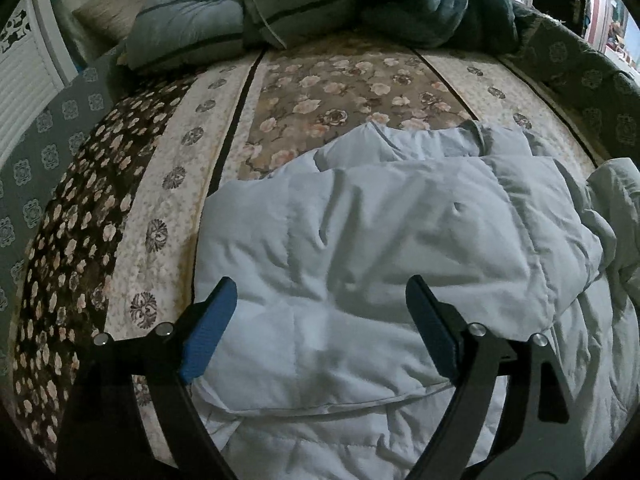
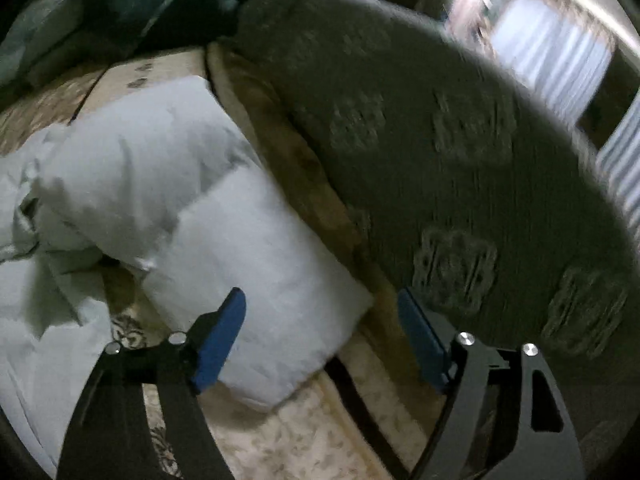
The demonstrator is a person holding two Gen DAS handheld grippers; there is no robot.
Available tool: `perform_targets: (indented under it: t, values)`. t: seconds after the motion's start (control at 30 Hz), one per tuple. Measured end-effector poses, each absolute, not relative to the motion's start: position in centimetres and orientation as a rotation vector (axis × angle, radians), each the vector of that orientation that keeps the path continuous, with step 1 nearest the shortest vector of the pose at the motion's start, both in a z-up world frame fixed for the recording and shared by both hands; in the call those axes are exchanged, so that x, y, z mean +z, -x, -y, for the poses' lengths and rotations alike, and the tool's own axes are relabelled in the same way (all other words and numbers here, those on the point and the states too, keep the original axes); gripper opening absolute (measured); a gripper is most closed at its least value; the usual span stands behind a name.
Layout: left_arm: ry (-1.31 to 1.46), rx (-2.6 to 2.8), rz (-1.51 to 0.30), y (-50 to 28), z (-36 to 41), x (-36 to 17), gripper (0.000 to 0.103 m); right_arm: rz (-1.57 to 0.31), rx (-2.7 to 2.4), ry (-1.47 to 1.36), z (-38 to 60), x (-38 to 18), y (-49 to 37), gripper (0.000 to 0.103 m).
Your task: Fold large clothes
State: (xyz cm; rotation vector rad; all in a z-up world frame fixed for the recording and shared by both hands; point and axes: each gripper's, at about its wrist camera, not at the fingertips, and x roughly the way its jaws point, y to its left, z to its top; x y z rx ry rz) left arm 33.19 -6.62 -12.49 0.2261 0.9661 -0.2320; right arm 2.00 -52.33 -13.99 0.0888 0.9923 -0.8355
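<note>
A pale blue-white padded jacket lies on the flowered bedspread, one part folded over its body. My left gripper hangs above the jacket's near part, open, its blue pads clear of the cloth. In the right wrist view a sleeve of the jacket stretches out to the bed's right edge. My right gripper is open above the end of that sleeve, with nothing pinched between its pads. That view is blurred.
The flowered bedspread covers the bed. Grey-green quilts and pillows are heaped at the far end. A dark green patterned cover hangs down the bed's right side. A white slatted panel stands at the left.
</note>
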Motion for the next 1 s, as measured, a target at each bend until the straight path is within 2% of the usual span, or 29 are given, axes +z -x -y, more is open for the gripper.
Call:
perform_targets:
  t: [0.2,0.27,0.47,0.53,0.6,0.63,0.67,0.77,1.0]
  values:
    - [-0.257,-0.214,-0.980,-33.8,6.9,-13.4,0.087,-1.041,-0.817,-0.224,54.1,-17.9,-1.4,0.086]
    - [-0.261,-0.213,-0.983,-33.8,6.8,-13.6,0.087,-1.040,-0.820,-0.236,54.4,-18.8,-1.6,0.091]
    - [-0.285,-0.205,-0.979,-33.8,6.9,-13.9,0.087,-0.960,-0.705,-0.587,57.5,-21.0,-1.6,0.091]
    - [-0.289,-0.206,-0.979,-33.8,7.0,-14.0,0.087,-0.965,-0.678,-0.570,57.7,-21.4,-3.0,0.081]
    - [-0.297,-0.201,-0.974,-33.8,7.0,-13.9,0.087,-0.991,-0.689,-0.470,57.0,-20.7,-4.9,0.050]
    - [-0.298,-0.198,-0.970,-33.8,6.9,-13.9,0.087,-0.987,-0.690,-0.449,56.6,-20.1,-5.4,0.041]
    - [-0.295,-0.196,-0.967,-33.8,6.8,-13.8,0.087,-0.977,-0.689,-0.427,56.1,-19.3,-5.9,0.028]
    - [-0.280,-0.198,-0.972,-33.9,6.4,-13.8,0.087,-0.917,-0.676,-0.347,54.5,-16.1,-7.4,0.022]
    - [-0.280,-0.206,-0.981,-34.1,5.9,-13.9,0.087,-0.829,-0.564,-0.135,49.2,-8.6,-13.9,0.021]
